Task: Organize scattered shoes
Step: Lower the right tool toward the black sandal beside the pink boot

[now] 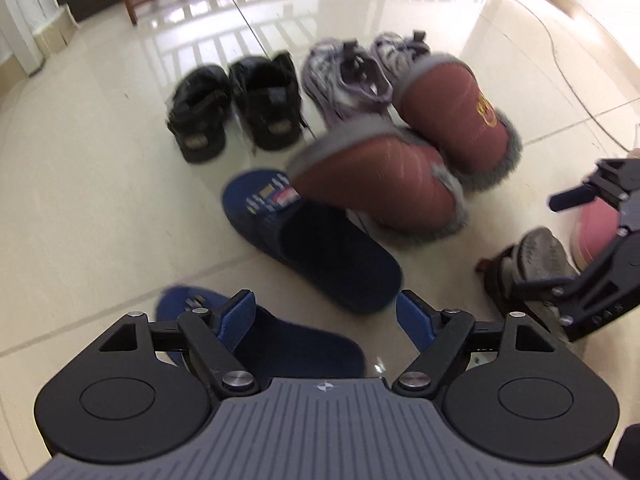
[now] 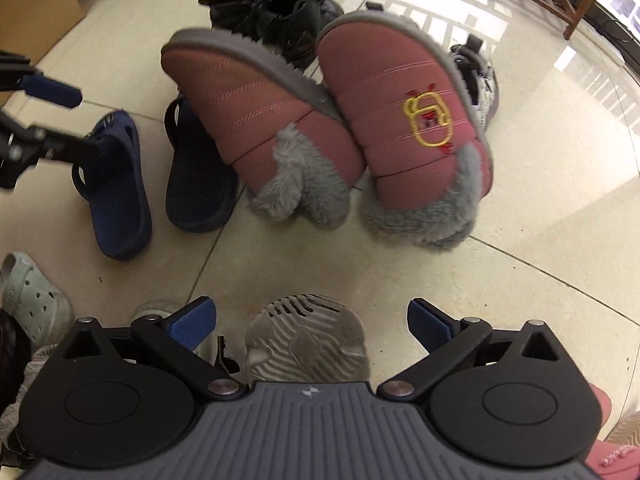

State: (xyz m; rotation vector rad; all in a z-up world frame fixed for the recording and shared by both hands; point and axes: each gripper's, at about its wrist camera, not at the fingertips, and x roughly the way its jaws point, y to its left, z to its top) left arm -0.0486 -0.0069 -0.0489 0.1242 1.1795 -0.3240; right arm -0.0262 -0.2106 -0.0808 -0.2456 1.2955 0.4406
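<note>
Shoes are sitting bunched mid-floor (image 1: 100, 200), with loads of bare glossy tile lying open on both sides and a wooden shoe rack (image 1: 132, 4) standing off at the far edge. Two pink quilted slippers (image 2: 280, 120) with grey fur cuffs are lying side by side, touching, toes pointing away toward the rack. Two navy slides (image 1: 320, 248) are lying just beside them, angled diagonally. The left claw (image 1: 326, 312) is hanging wide open over one slide, gripping nothing. The right claw (image 2: 312, 320) is gaping above a grey upturned sole (image 2: 308, 344), also empty.
</note>
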